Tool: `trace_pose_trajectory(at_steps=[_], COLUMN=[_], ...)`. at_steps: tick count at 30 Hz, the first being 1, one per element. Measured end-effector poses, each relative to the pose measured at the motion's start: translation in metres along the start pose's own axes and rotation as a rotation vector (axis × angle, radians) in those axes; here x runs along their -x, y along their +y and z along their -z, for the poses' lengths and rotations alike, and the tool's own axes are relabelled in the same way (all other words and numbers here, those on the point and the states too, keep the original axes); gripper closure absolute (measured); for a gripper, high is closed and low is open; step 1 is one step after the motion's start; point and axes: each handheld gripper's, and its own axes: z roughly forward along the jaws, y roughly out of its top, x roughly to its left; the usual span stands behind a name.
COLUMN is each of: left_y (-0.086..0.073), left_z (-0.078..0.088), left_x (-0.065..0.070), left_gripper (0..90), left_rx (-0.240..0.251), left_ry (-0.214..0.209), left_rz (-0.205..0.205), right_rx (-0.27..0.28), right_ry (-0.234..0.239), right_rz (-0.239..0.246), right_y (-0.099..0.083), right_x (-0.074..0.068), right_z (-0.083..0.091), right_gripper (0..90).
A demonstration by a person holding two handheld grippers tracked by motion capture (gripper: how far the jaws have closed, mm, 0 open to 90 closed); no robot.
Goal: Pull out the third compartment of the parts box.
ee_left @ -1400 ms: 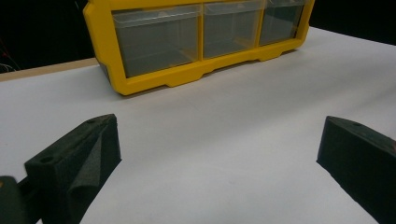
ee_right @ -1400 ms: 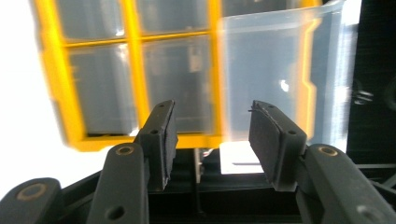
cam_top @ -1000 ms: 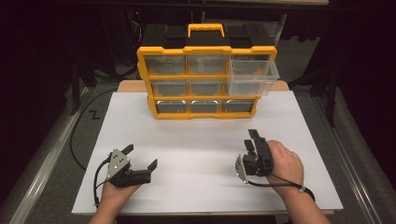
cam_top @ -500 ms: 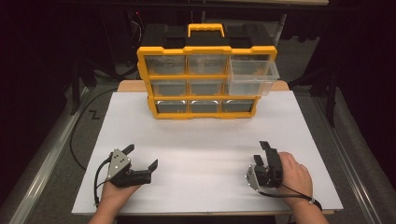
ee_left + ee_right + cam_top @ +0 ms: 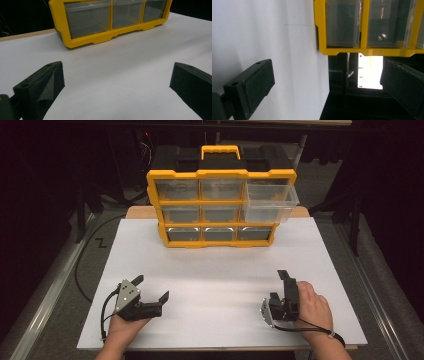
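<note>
We hold the left gripper (image 5: 151, 289) low over the white board (image 5: 220, 270), jaws wide apart with nothing between them. The right gripper (image 5: 285, 292), turned on its side, has just been opening its jaws, also bare. The yellow organizer (image 5: 220, 205) stands well apart at the board's far edge, 1 clear drawer (image 5: 270, 200) pulled out at its upper right.

No readable text, labels, brands or numbers on anything

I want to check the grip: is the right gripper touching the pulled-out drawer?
Apart. The high view shows the right gripper low on the white board, with bare board between it and the pulled-out drawer. Its jaws stand open, nothing between them.
</note>
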Motion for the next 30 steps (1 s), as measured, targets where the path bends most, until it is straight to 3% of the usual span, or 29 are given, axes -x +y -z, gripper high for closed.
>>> trace_pose_trajectory(at_steps=[3,6,10,15,16,19,20,21,23,27,30], left_y=[0.0,0.0,-0.001,-0.001,-0.001,-0.001,-0.002,-0.001,-0.001,-0.001,-0.001], left_z=[0.0,-0.001,-0.002,-0.002,-0.002,-0.002,-0.002,-0.003,-0.002,-0.001,-0.001], left_x=[-0.001,-0.001,-0.002,-0.003,-0.004,-0.006,-0.006,-0.006,-0.007,-0.008,-0.008], left_gripper=[0.5,0.5,0.5,0.5,0.5,0.5,0.5,0.5,0.5,0.5,0.5], left_rx=[-0.002,-0.011,-0.021,-0.025,-0.027,-0.038,-0.038,-0.037,-0.036,-0.03,-0.029], left_ry=[0.002,0.01,0.021,0.025,0.025,0.027,0.028,0.029,0.025,0.02,0.02], left_rz=[0.001,0.001,0.009,0.011,0.013,0.027,0.028,0.03,0.034,0.042,0.046], right_rx=[-0.006,-0.015,-0.02,-0.033,-0.038,-0.037,-0.033,-0.026,-0.005,0.04,0.07], right_ry=[-0.006,0.016,0.042,0.124,0.14,0.187,0.222,0.241,0.281,0.329,0.337], right_rz=[-0.034,-0.118,-0.196,-0.416,-0.5,-0.669,-0.768,-0.806,-0.933,-1.102,-1.206], right_y=[0.0,-0.003,-0.007,-0.017,-0.02,-0.026,-0.03,-0.031,-0.035,-0.044,-0.051], right_x=[0.001,0.004,0.006,0.01,0.01,0.012,0.013,0.013,0.014,0.015,0.015], right_z=[0.001,0.0,-0.002,-0.007,-0.008,-0.011,-0.012,-0.013,-0.013,-0.012,-0.009], right_gripper=[0.9,0.9,0.9,0.9,0.9,1.0,1.0,1.0,1.0,1.0,1.0])
